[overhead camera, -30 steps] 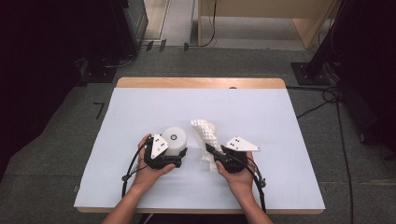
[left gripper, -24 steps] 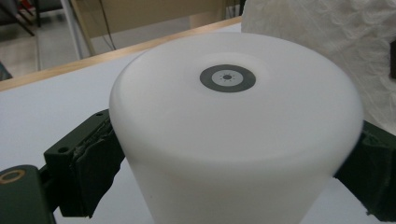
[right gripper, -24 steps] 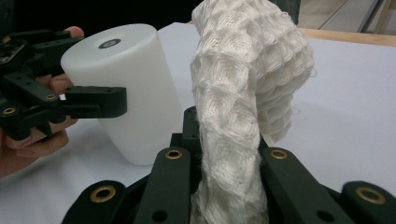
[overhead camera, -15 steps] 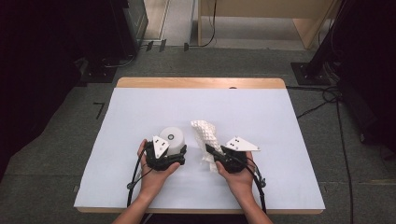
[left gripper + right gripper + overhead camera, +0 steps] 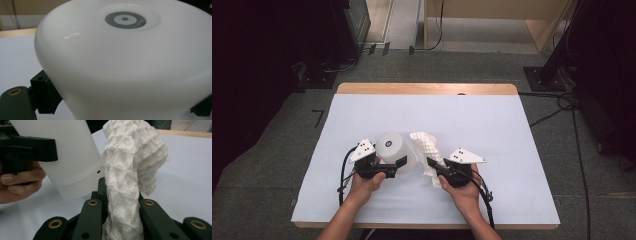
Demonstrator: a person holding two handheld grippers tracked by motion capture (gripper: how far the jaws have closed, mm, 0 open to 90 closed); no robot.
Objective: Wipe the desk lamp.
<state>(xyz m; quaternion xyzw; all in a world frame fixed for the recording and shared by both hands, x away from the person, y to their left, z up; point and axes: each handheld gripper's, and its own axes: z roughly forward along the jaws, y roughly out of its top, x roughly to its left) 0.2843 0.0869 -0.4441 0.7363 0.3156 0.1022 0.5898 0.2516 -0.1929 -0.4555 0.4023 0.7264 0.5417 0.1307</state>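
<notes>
A white plastic container (image 5: 393,146) sits between the jaws of my left gripper (image 5: 393,163), tilted so its round end faces up. These jaws have just been closing and now press on the container (image 5: 125,62), one at each lower corner of the left gripper view. My right gripper (image 5: 432,164) is shut on a white knitted cloth (image 5: 426,144) that rises from between its jaws beside the container. In the right gripper view the cloth (image 5: 130,170) stands up from my right gripper (image 5: 121,202), close to the container (image 5: 72,157).
A pale sheet covers the table (image 5: 492,130), whose wooden far edge (image 5: 427,89) shows beyond it. Dark equipment (image 5: 347,30) and cables (image 5: 562,105) stand on the floor around the table.
The left gripper has shifted slightly left and lifted, tipping the white container with it. The right gripper and the cloth have stayed put.
</notes>
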